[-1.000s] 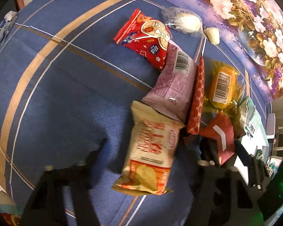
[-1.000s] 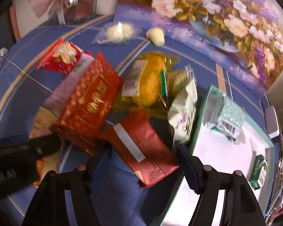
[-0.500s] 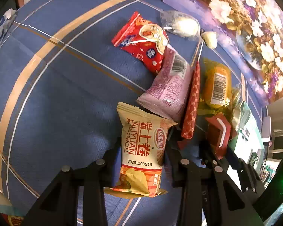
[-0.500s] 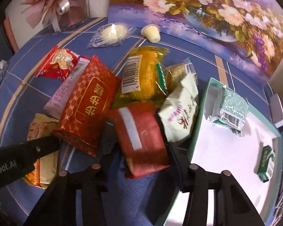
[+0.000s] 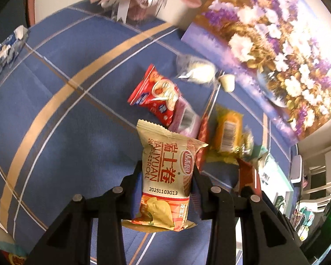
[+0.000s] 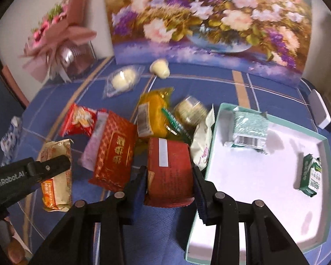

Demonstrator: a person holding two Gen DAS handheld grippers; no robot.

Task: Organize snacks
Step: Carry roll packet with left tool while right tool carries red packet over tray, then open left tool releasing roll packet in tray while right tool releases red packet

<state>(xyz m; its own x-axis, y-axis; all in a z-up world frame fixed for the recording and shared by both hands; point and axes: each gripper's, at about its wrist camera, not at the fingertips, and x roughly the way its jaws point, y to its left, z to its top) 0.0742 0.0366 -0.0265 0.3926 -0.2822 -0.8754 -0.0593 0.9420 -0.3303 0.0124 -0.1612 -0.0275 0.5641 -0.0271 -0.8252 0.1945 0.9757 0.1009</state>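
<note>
My left gripper (image 5: 166, 174) is shut on a beige Swiss roll packet (image 5: 166, 172) and holds it above the blue cloth; it also shows in the right wrist view (image 6: 55, 172). My right gripper (image 6: 170, 178) is shut on a dark red packet with a white strip (image 6: 168, 170), lifted beside the teal-rimmed white tray (image 6: 211, 154). The tray holds a pale green packet (image 6: 249, 130) and a small green packet (image 6: 311, 174). A pile of snacks lies left of the tray: a red patterned packet (image 6: 114, 152), a yellow packet (image 6: 152, 114) and a white packet (image 6: 200, 143).
A red snack bag (image 5: 156, 95), a pink packet (image 5: 185, 119), a clear-wrapped bun (image 5: 198, 71) and a jelly cup (image 5: 227, 81) lie on the cloth. A flower painting (image 6: 209, 22) and a pink bouquet (image 6: 57, 35) stand at the back. A blue-white packet (image 5: 4, 48) lies far left.
Both grippers have closed on their packets and lifted them: the left on the Swiss roll packet, the right on the dark red packet. Both views tilted up toward the back wall.
</note>
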